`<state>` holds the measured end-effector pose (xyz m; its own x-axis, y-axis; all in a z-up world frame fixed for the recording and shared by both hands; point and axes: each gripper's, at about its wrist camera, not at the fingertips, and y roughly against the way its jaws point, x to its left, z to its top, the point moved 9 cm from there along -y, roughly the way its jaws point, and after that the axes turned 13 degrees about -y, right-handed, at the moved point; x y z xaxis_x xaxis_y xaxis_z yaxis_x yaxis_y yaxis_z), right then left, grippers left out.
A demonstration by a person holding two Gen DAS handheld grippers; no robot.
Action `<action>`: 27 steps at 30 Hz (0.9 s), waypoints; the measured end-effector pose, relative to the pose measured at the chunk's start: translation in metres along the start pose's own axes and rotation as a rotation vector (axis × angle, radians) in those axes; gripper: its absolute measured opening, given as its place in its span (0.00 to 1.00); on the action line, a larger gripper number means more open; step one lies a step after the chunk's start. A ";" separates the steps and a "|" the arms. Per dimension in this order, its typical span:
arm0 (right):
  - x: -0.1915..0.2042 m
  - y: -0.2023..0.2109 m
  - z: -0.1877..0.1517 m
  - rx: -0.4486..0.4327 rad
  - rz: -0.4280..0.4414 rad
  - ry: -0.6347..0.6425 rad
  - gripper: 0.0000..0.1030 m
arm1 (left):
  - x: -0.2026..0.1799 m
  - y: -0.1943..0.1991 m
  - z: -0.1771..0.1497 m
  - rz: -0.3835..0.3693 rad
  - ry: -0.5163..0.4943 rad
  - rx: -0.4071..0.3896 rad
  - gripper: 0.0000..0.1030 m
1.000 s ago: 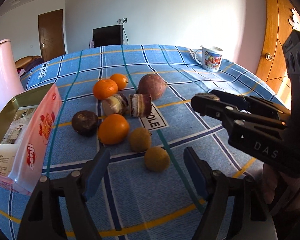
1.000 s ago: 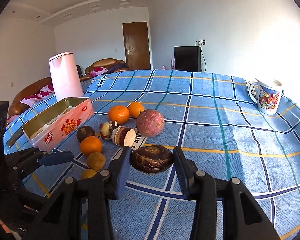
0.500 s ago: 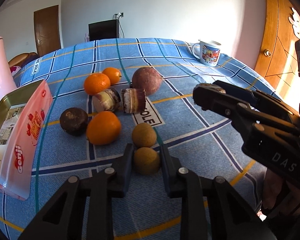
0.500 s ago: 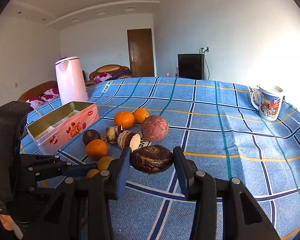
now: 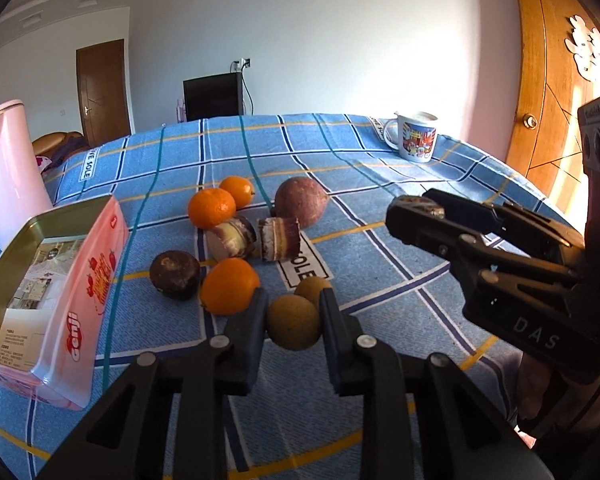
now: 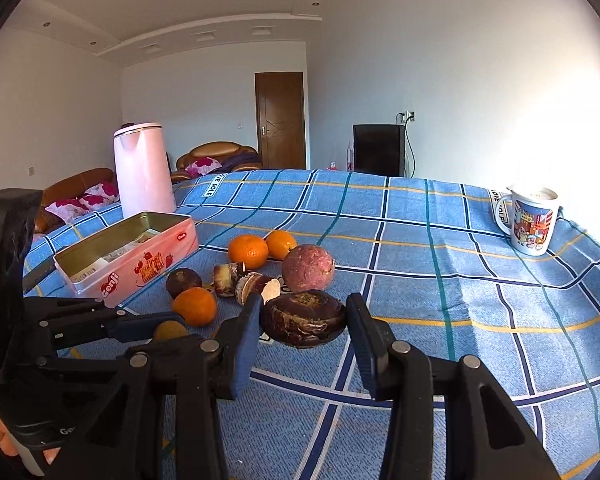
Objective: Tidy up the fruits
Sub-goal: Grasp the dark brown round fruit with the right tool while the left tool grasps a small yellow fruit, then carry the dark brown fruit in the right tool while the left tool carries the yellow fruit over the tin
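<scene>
Since 1 s ago my left gripper closed on brown fruit, now pinched btwn both fingers, lifted w/ 2nd brown fruit just behind. Pink tin at left: lid off, paper inside. Right gripper clamps dark flattened fruit above tablecloth.

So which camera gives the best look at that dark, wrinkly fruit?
The right wrist view: the dark fruit sits large and centred, clamped between the right gripper jaws. In the left wrist view only a sliver peeks out at that gripper's tip.
</scene>
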<state>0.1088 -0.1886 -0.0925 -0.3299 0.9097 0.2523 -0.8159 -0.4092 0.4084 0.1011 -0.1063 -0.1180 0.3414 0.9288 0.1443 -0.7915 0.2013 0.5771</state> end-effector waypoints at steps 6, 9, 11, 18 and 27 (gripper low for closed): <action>0.002 0.005 0.002 -0.037 -0.004 0.013 0.43 | 0.010 0.013 0.008 0.058 -0.009 -0.051 0.27; 0.004 0.008 0.003 -0.060 -0.007 0.023 0.43 | 0.016 0.018 0.010 0.079 -0.008 -0.073 0.27; 0.004 0.010 0.003 -0.071 -0.011 0.027 0.43 | 0.019 0.022 0.011 0.089 -0.007 -0.083 0.27; 0.006 0.015 0.006 -0.112 -0.025 0.044 0.43 | 0.030 0.033 0.015 0.126 0.000 -0.117 0.27; 0.016 0.012 0.012 -0.117 -0.019 0.070 0.43 | 0.059 0.049 0.018 0.169 0.032 -0.151 0.27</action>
<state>0.0990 -0.1796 -0.0732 -0.3428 0.9217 0.1815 -0.8708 -0.3842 0.3066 0.0915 -0.0476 -0.0666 0.1834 0.9622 0.2013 -0.9038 0.0845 0.4194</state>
